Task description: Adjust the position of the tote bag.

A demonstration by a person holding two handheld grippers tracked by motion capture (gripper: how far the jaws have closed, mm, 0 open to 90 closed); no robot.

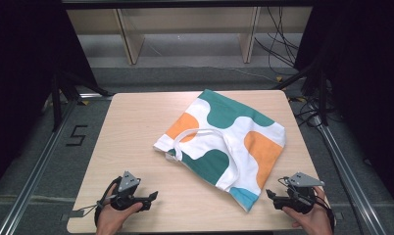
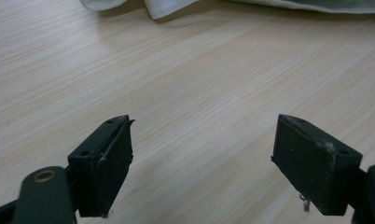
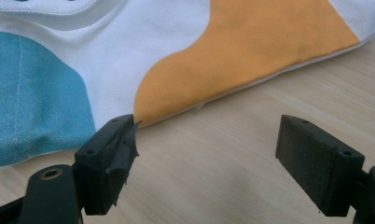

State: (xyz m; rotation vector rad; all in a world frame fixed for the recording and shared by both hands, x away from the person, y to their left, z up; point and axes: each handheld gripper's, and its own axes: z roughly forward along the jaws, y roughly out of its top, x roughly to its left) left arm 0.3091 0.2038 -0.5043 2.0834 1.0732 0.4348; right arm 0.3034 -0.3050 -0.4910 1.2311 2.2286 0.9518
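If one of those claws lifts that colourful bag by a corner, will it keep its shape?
Probably not: the bag is thin cloth lying flat and creased, so it should droop. It looks light. Pushed, it would likely bunch up on the table.

A cloth tote bag [image 1: 224, 139] lies flat on the wooden table [image 1: 136, 127], turned at an angle, right of the middle. It is white with wavy green, orange and blue patches. Its white straps [image 1: 205, 134] rest looped on top. Its blue corner points toward the near edge.
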